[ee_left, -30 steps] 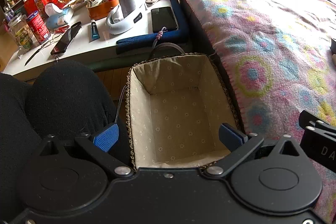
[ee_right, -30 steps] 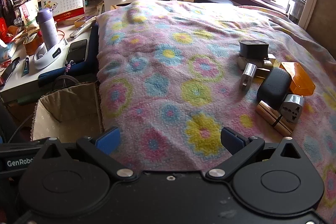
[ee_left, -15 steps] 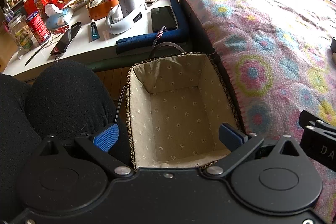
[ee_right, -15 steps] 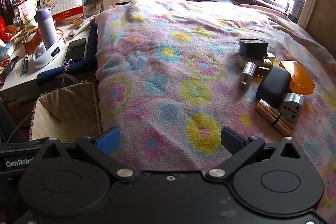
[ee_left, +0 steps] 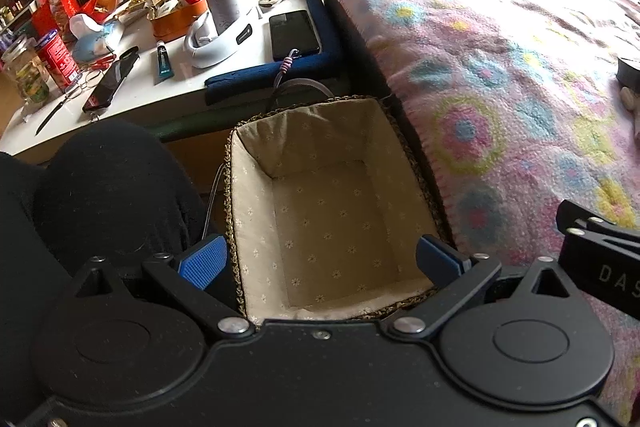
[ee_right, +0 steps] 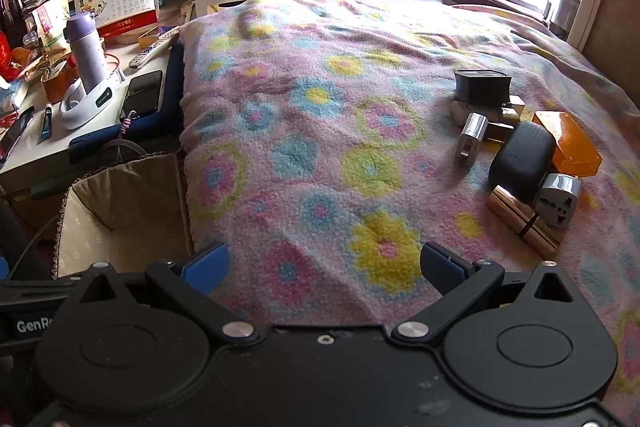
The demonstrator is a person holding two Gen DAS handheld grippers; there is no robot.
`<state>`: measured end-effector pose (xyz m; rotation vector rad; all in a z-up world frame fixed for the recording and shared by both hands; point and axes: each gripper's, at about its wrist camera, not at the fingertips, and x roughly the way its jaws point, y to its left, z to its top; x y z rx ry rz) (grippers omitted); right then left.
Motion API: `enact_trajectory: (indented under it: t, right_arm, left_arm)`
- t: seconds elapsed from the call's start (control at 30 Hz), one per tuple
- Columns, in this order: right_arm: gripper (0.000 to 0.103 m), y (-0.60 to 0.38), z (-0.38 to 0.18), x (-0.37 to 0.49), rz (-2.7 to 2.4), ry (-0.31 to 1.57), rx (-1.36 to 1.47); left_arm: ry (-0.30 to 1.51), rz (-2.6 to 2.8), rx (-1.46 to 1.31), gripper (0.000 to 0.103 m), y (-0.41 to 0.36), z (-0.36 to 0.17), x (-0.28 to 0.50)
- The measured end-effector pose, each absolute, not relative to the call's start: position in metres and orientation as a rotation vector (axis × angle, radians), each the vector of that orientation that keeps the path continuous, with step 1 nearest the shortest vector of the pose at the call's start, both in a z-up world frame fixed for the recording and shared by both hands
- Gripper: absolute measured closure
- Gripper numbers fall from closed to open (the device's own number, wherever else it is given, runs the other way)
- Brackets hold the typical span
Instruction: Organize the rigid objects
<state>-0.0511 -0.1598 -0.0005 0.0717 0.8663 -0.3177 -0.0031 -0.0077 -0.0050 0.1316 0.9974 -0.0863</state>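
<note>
1. The left gripper (ee_left: 320, 259) has its blue fingers (ee_left: 202, 261) wide apart and holds nothing.
2. The right gripper (ee_right: 322, 263) is spread wide too, with nothing between its fingers (ee_right: 206, 265).
3. A knee (ee_left: 112, 183) in black sits by the left gripper.

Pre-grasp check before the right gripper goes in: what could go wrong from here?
1. The black oval case leans on the gold bar and silver travel adapter; grabbing one may shift the rest.
2. The fabric-lined basket sits below the flowered fleece blanket edge; nudged items could drop outside it.
</note>
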Motion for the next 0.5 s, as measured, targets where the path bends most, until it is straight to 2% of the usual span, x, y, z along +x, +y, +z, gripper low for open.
enact_trajectory:
  t: [0.5]
  right_arm:
    - [0.001, -0.209, 0.008, -0.063, -0.501, 0.801, 0.146]
  left_arm:
    - [0.956, -0.126, 0.117, 0.005, -0.009, 0.001, -0.006]
